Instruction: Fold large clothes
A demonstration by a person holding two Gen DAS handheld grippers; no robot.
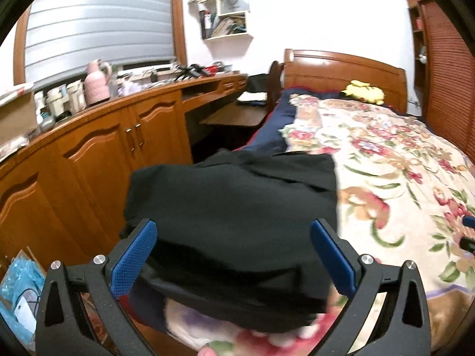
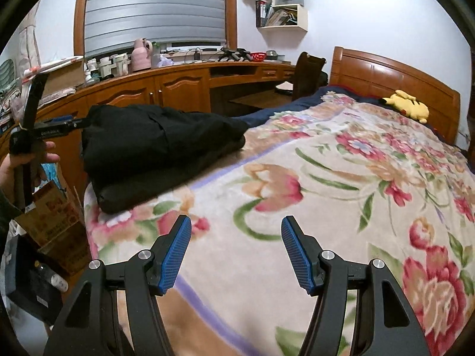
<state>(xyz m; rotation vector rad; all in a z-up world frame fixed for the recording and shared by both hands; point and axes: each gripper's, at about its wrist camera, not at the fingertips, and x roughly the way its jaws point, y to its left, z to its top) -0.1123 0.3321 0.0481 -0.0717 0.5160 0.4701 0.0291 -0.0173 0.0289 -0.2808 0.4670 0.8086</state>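
Observation:
A black garment (image 1: pixel 237 195), folded into a thick bundle, lies on the near left corner of the bed with its left edge hanging over the side. My left gripper (image 1: pixel 233 225) stands wide open just in front of it. The blue pads (image 1: pixel 135 258) flank the bundle's near edge without pressing on it. In the right wrist view the same garment (image 2: pixel 154 142) sits at the left, and a hand (image 2: pixel 32 160) holds the left gripper (image 2: pixel 81 123) at its far left edge. My right gripper (image 2: pixel 236 220) hovers open over the floral blanket (image 2: pixel 326 178), nothing between its fingers.
A wooden cabinet run (image 1: pixel 104 148) with a cluttered top lines the wall left of the bed. A yellow plush toy (image 2: pixel 408 105) lies by the headboard (image 2: pixel 392 71). Cardboard boxes (image 2: pixel 56 216) and a bottle stand on the floor beside the bed's corner.

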